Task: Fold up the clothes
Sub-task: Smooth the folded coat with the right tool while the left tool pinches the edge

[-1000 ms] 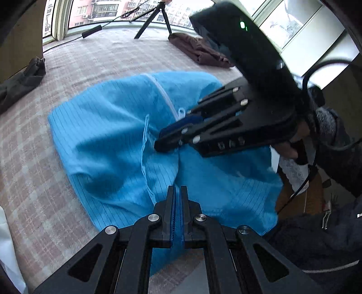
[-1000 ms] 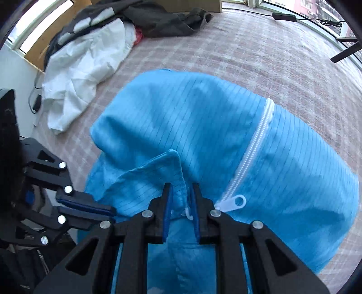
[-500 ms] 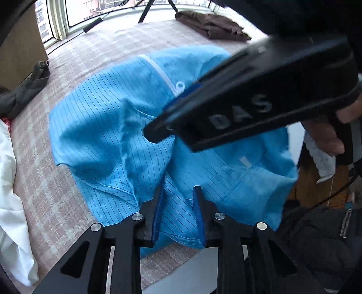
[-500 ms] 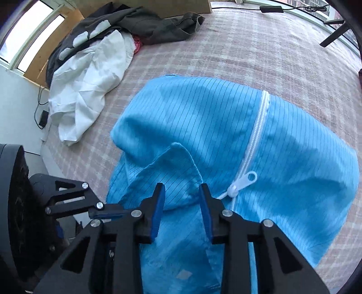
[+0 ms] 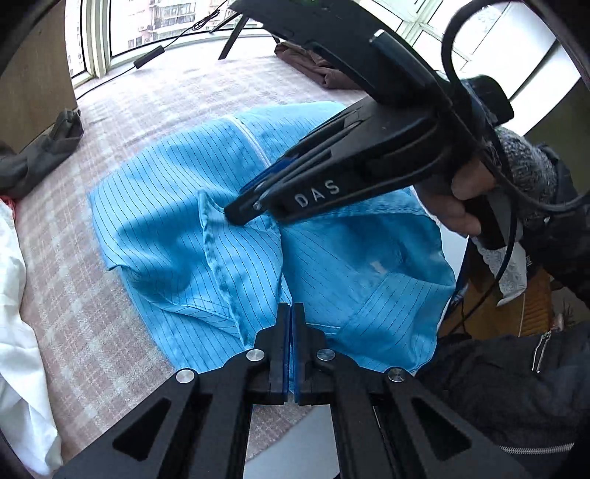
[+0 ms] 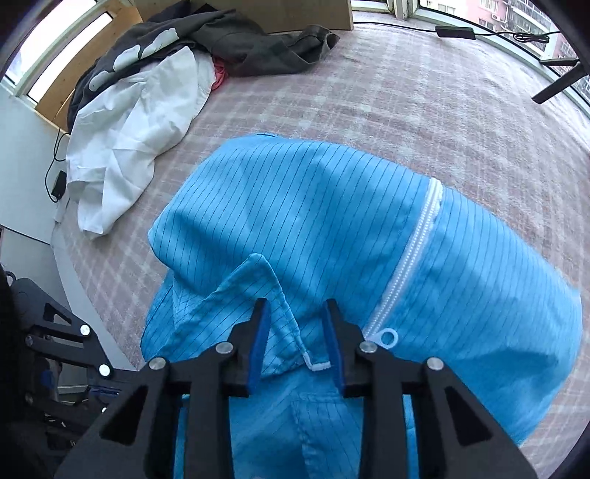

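Fingers of left gripper [image 5: 291, 313] pinched on blue garment [image 5: 177, 235]; right gripper [image 6: 295, 331] fingers apart, closing, collar between.

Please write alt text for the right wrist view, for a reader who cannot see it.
The right gripper hangs with its jaws apart over the collar of a blue striped jacket with a white zipper, spread on a checked bed cover. A white garment and dark clothes lie behind.

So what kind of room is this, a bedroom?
Probably a bedroom at home: clothes such as the blue jacket and a white garment lie on a plaid bedspread, with big windows behind.
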### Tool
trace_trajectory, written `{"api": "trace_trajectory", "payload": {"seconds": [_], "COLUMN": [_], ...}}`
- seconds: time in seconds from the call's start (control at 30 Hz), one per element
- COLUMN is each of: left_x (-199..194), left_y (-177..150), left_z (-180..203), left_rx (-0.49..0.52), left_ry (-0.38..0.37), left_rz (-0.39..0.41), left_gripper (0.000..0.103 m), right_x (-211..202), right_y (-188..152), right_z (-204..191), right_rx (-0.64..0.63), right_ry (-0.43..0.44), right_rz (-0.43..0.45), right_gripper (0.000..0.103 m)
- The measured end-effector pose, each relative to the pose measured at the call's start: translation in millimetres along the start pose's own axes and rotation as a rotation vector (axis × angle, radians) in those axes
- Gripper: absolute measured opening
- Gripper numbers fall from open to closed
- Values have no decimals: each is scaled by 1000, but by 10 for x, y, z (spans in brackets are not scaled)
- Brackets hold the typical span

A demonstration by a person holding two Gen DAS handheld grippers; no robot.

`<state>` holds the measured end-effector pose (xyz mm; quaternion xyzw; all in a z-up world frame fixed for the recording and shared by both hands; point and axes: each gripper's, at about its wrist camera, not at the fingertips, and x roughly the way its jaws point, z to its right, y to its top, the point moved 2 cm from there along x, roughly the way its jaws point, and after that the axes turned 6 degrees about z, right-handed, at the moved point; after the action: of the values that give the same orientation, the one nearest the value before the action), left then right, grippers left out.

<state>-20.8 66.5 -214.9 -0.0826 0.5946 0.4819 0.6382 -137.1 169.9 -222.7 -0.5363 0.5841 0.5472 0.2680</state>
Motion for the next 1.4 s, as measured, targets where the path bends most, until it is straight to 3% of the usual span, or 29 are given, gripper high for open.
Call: {"api": "trace_trajectory", "payload": {"seconds": [0.03, 0.2, 0.3, 0.33, 0.4, 0.43, 0.47, 0.53, 0.67, 0.73, 0.8, 0.97, 1.0, 1.03, 1.07, 1.23, 1.4], "left_x": [-3, -58, -43, -41, -48, -56, -66, -73, -72, -81, -11, 33, 44, 51, 56, 51, 169], "left_y": [-18, -107, -77, -63, -49, -53, -66, -82, -104, -97, 17, 6, 2, -3, -7, -21, -54], "left_z": [-7, -20, -45, -64, -118, -130, -129, -131, -140, -158, -101, -135, -147, -160, -171, -164, -95], "left_rx": [-9, 10, 0, -2, 2, 7, 13, 20, 21, 16, 12, 3, -3, -9, -13, -17, -17], "left_ry": [-10, -42, -48, -49, -47, -47, -47, -45, -44, -42, -38, -29, -27, -25, -24, -31, -30], "left_rz": [-1, 16, 20, 22, 24, 23, 22, 20, 17, 17, 15, 3, 1, -1, -1, 3, -21], "left_gripper": [0, 0, 0, 0, 0, 0, 0, 0, 0, 0, 0, 0, 0, 0, 0, 0, 0], "right_x": [-1, -42, -158, -219, -298, -311, -314, -282, -169, -101, -38, 88, 119, 149, 177, 175, 209], "right_y": [4, 56, 75, 89, 122, 138, 155, 175, 189, 191, 196, 189, 182, 176, 171, 198, 324], "right_z": [-3, 83, 18, -28, -136, -182, -216, -247, -332, -353, -356, -417, -420, -423, -409, -328, -116], "right_rx": [2, 23, -4, -20, -75, -114, -153, -214, -319, -380, -407, -473, -490, -507, -516, -503, -409], "right_ry": [7, -29, 27, 46, 77, 75, 65, 71, 174, 155, 198, 283, 272, 261, 256, 239, 155], "right_rz": [-3, 19, 52, 72, 89, 88, 88, 64, 9, -12, -36, -90, -103, -117, -130, -127, -92], "right_gripper": [2, 2, 2, 5, 26, 45, 49, 49, 49, 49, 49, 43, 36, 10, 3, 2, 1]}}
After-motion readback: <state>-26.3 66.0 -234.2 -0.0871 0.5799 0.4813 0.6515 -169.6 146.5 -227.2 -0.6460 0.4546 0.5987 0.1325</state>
